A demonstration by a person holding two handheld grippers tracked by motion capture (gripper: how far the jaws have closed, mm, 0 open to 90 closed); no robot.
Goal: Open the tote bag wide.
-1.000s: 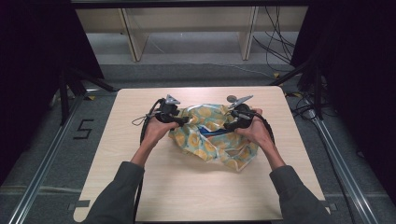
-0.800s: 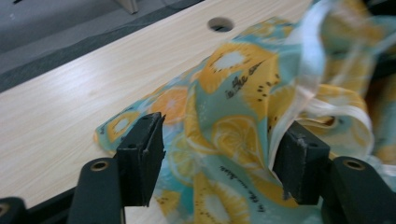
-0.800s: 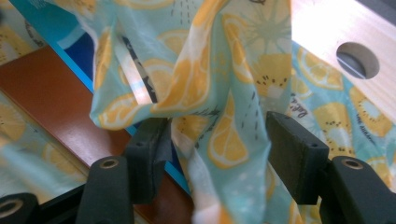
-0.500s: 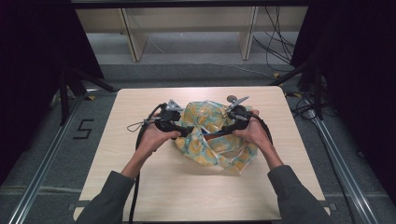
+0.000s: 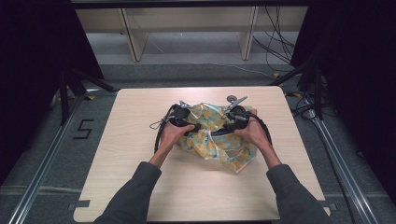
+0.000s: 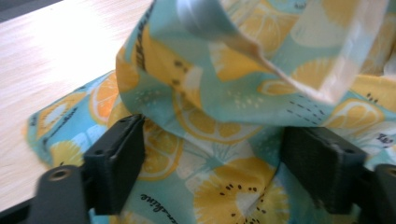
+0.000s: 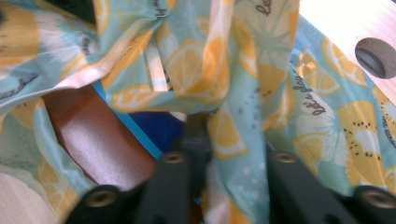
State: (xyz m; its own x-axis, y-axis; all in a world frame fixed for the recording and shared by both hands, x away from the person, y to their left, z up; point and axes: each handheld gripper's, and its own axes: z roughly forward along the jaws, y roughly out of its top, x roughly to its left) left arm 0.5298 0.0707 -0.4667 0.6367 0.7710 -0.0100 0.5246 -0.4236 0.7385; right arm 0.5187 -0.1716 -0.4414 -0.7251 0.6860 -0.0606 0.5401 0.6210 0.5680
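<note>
**Cloth: soft, light, floppy, so grip at edges and folds**

Cloth with a lemon print lies crumpled mid-surface, bunched between both hands. It looks thin and limp, likely slippery, not fragile; it will sag wherever it is unsupported. Left hand-held gripper has its jaws spread over the fabric, pads not pressing, and they have just eased inward a bit. Right hand-held gripper has just closed and pinches a fold. Best hold is probably a hem or corner rather than the bulk.
</note>
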